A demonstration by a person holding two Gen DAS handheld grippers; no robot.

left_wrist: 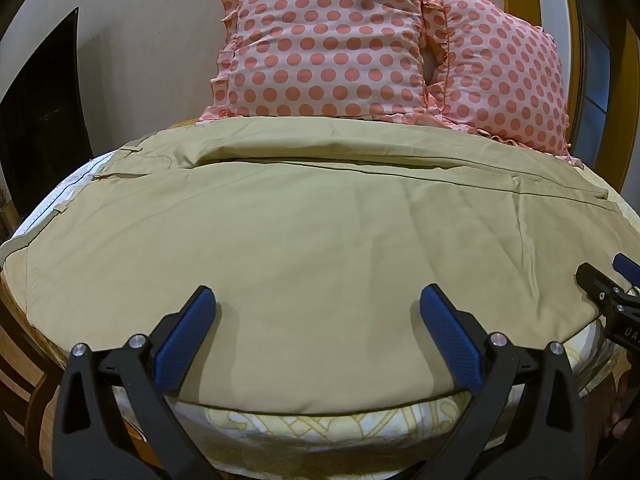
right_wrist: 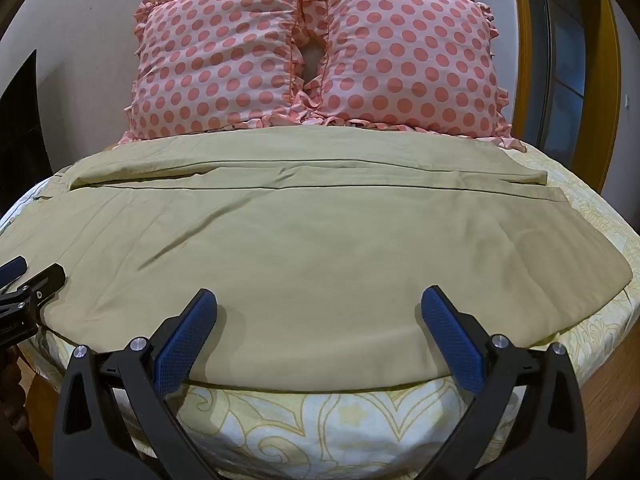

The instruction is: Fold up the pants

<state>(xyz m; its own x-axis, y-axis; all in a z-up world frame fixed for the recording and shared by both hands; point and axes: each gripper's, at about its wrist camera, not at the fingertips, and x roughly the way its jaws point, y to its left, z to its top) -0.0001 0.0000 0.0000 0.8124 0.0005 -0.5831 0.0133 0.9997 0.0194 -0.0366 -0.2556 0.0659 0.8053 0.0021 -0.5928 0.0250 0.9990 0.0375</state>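
Note:
Khaki pants [left_wrist: 304,240] lie spread flat across the bed, waistband at the left, legs running right; they also show in the right wrist view [right_wrist: 304,248]. My left gripper [left_wrist: 318,300] is open and empty, its blue-padded fingers over the near edge of the pants toward the waist side. My right gripper [right_wrist: 319,302] is open and empty over the near edge toward the leg ends. The right gripper's tip shows at the right edge of the left wrist view [left_wrist: 616,280], and the left gripper's tip shows at the left edge of the right wrist view [right_wrist: 32,276].
Two pink polka-dot pillows [left_wrist: 332,48] [right_wrist: 404,60] stand at the head of the bed behind the pants. A yellow-and-white patterned sheet [right_wrist: 320,420] covers the mattress. A wooden bed frame [left_wrist: 24,360] runs along the near side. A wall is behind.

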